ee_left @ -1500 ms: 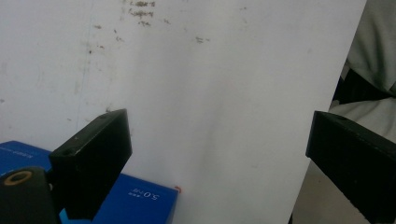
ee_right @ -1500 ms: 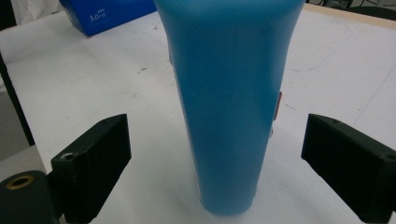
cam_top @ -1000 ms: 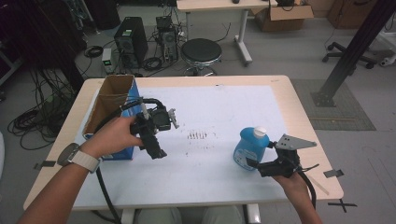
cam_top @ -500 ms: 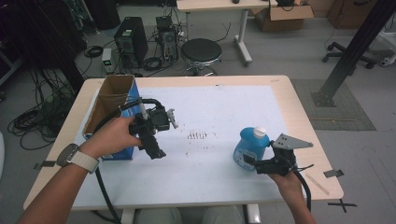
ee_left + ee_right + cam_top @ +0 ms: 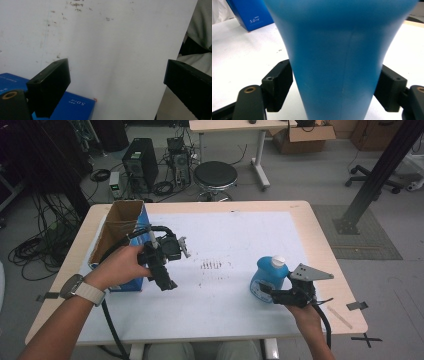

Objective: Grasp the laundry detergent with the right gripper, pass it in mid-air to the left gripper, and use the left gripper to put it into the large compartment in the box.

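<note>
A blue bottle (image 5: 267,276) with a white cap stands upright at the right of the white table mat (image 5: 235,240). My right gripper (image 5: 268,293) reaches it from the front right, low on its body. In the right gripper view the blue bottle (image 5: 334,50) sits between both jaws, which press its sides, so my right gripper (image 5: 334,87) is shut on it. My left gripper (image 5: 165,279) is held above the mat beside a blue box (image 5: 120,245). In its own view my left gripper (image 5: 117,75) is wide open with only white mat between the jaws.
The blue box has an open cardboard top and stands at the table's left; its corner (image 5: 75,106) lies by my left jaw. Dark smudges (image 5: 212,265) mark the mat's middle. A stool (image 5: 215,175) and computer cases (image 5: 137,160) stand beyond the far edge.
My right gripper has edged slightly left, closer around the bottle. The left hand and its gripper have barely moved.
</note>
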